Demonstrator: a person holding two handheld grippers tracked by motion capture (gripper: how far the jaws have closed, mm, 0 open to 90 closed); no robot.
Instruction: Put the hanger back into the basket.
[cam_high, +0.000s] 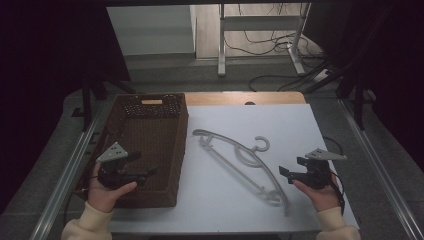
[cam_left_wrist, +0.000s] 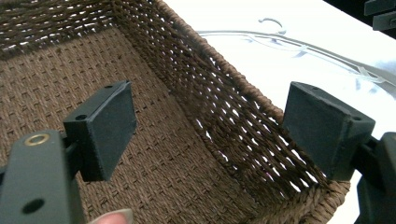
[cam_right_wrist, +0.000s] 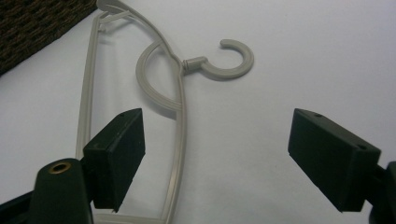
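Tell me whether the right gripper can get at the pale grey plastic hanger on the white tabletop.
Probably yes: the right gripper is open beside the hanger, and nothing lies between them.

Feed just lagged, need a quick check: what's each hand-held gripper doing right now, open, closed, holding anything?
Left hand-held gripper: open, empty, over the brown woven wicker basket.
Right hand-held gripper: open, empty, above the grey plastic clothes hanger.

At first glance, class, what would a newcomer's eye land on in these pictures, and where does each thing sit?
A dark brown woven basket stands on the left part of the white table, with nothing inside it. A pale grey plastic hanger lies flat to its right. The left gripper hovers over the basket and the right gripper beside the hanger, both with jaws open.
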